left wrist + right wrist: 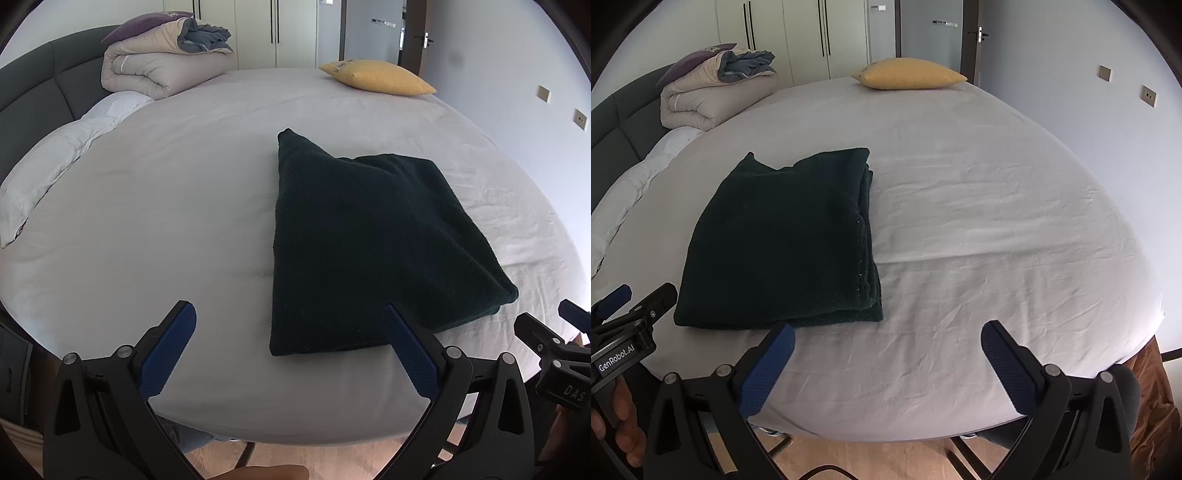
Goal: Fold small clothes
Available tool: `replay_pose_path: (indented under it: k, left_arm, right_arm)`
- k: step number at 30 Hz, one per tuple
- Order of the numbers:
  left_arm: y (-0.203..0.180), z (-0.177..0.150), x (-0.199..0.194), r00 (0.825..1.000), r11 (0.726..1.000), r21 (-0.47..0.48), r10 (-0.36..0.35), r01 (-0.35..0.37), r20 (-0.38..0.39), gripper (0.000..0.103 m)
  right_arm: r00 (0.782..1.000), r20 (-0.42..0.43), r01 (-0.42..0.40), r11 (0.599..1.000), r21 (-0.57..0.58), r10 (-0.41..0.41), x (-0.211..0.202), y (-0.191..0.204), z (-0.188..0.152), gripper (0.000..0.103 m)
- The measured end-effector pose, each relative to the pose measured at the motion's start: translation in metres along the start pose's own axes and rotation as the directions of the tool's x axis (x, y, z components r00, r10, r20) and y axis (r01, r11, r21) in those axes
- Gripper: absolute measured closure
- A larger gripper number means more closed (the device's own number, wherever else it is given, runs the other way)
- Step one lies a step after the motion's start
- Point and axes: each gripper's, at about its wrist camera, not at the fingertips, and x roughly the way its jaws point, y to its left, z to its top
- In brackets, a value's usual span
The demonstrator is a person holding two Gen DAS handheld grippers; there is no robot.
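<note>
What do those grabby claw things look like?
Each hand-held gripper, left and right, has a black plastic frame with silver bolts and two bumpy blue finger pads. White lettering on the left one's side reads GenRobot.AI; the right one's shows DAS.

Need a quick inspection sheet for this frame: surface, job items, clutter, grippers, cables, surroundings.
Surface: bed sheet, light grey, lightly wrinkled.
Job's things: dark green knit garment, folded into a rough rectangle, lying flat near the front edge; one corner sticks out at the far end.
Clutter: yellow pillow at the far edge; rolled beige duvet with a purple cushion on top; white quilt along the headboard side.
Grippers: left gripper open, empty, its right finger over the garment's near edge; right gripper open, empty, over bare sheet beside the garment.
Cables: one dark cable at the bottom of the right wrist view.
Surroundings: dark headboard, white wardrobe, door, wood floor.
</note>
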Motion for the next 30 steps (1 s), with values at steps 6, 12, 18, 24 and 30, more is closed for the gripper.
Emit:
replay_pose_path:
  k: [6,12,18,24,30]
  left_arm:
    - [-0.0004,-0.0003,0.0025,1.0,1.0,0.007,0.001,-0.001,-0.002,0.0]
    - [-0.0006,-0.0006,0.0031,1.0,1.0,0.009,0.001,-0.001,-0.003,0.0]
    - [-0.0006,-0.0015,0.0033,1.0,1.0,0.007,0.002,-0.002,-0.004,0.0]
    - [-0.0009,-0.0021,0.0032,1.0,1.0,0.006,0.002,-0.002,-0.005,0.0]
    - [-0.0007,-0.0025,0.0033,1.0,1.0,0.005,0.003,-0.003,-0.006,0.0]
  right_arm:
    - [1.0,-0.013,0.018,1.0,-0.009,-0.018,0.0041,0.0011,0.0003,0.0]
    - [0.999,0.002,0.037,0.999,0.013,-0.037,0.0016,-0.0022,0.0,0.0]
    - [0.999,0.009,0.04,0.999,0.014,-0.04,-0.0001,-0.0015,-0.0008,0.0]
    - [0.999,0.01,0.042,0.999,0.022,-0.042,-0.001,-0.0023,-0.0013,0.0]
    - [0.999,0.018,0.047,0.999,0.019,-0.048,-0.0027,-0.0027,-0.0012,0.0]
